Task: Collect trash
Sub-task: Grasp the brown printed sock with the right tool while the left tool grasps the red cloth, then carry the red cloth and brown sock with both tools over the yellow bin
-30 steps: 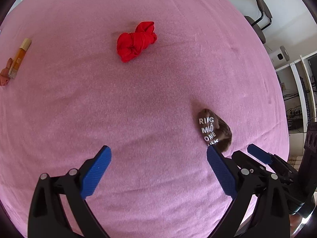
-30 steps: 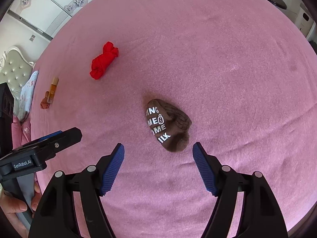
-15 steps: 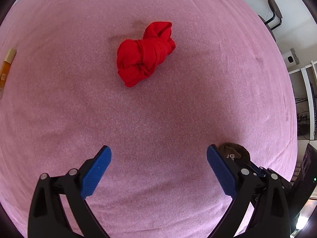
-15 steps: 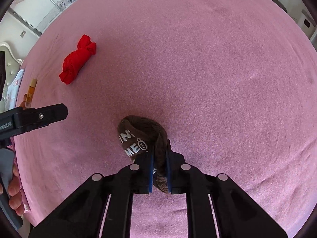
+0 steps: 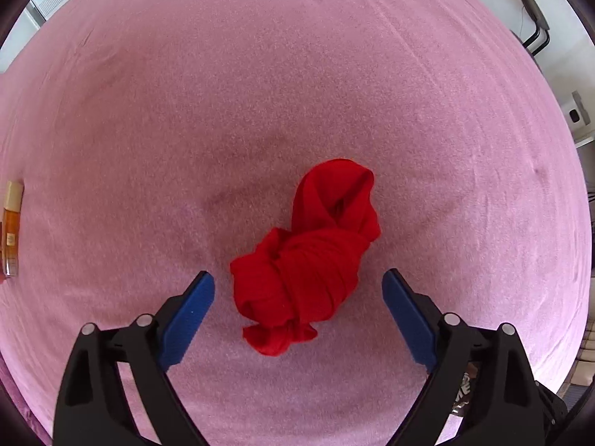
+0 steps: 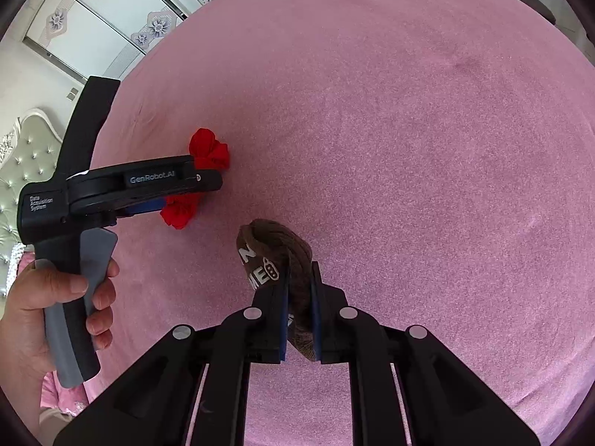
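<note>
A knotted red cloth bundle [image 5: 305, 264] lies on the pink bedspread [image 5: 260, 93]. My left gripper [image 5: 297, 297] is open, its blue fingers on either side of the bundle's near end, not touching it. In the right wrist view the bundle [image 6: 208, 152] is partly hidden behind the left gripper's body. My right gripper [image 6: 299, 297] is shut on a brown knitted sock with white letters [image 6: 271, 252] and holds it just above the bedspread [image 6: 409, 130].
A small amber bottle with a cream cap [image 5: 11, 223] lies at the far left edge of the bed. A tufted headboard [image 6: 18, 156] and wardrobe doors [image 6: 93, 18] stand at the left. A chair [image 5: 531, 18] and a small white device [image 5: 576, 111] stand off the bed at the right.
My left gripper has moved forward until the red bundle sits between its open fingers. My right gripper closed on the brown sock and lifted it a little.
</note>
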Tool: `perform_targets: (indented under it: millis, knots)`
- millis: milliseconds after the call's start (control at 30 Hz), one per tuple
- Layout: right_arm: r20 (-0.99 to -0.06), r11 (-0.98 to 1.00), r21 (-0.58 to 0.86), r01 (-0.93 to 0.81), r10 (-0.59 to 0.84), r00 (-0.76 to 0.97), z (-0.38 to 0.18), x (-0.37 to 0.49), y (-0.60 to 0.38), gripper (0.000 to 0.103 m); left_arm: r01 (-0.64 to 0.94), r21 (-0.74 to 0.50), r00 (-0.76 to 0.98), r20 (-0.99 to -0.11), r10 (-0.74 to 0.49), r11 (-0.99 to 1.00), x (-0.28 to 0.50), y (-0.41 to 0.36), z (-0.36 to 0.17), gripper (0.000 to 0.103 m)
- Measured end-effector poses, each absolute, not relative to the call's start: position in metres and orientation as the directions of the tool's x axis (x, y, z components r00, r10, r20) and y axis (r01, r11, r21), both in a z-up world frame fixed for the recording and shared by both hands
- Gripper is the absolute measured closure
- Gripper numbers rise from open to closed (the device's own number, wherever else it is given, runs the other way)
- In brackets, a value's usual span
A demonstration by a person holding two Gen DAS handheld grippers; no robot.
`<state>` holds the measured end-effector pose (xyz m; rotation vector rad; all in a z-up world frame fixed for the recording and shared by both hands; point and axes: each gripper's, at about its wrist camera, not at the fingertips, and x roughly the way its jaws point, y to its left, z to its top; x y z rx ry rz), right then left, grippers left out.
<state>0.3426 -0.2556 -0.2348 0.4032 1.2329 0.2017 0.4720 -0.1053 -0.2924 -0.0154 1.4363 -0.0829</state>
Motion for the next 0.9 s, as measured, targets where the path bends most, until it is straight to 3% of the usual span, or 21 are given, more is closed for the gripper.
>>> perform_targets:
  millis: [100,200,567,900]
  knots:
    - [-0.871,0.906,0.415,0.076,0.372,0.321,-0.236,0.342,-0.261,0.093,0.052,-0.042,0.105,-0.993,-0.047,0.998,0.476,-0.106,-0.299,0.048]
    - [-0.873,0.906,0.415,0.083,0.371,0.316,-0.236,0.335,-0.267,0.093,0.061,-0.053,0.120,-0.991,-0.060,0.997,0.472,-0.105,-0.294,0.057]
    - [-0.880,0.898,0.424,0.118,0.378,0.289,-0.208,0.278,-0.291,0.093,0.115,-0.168,0.112,-0.977,-0.181,0.979,0.363,-0.103,-0.258,0.057]
    - [-0.900,0.917,0.392,0.069,0.367,0.236,-0.160,0.174,-0.285,0.093,0.107,-0.221,0.062,-0.972,-0.228,0.969,0.235,-0.096,-0.215,0.057]
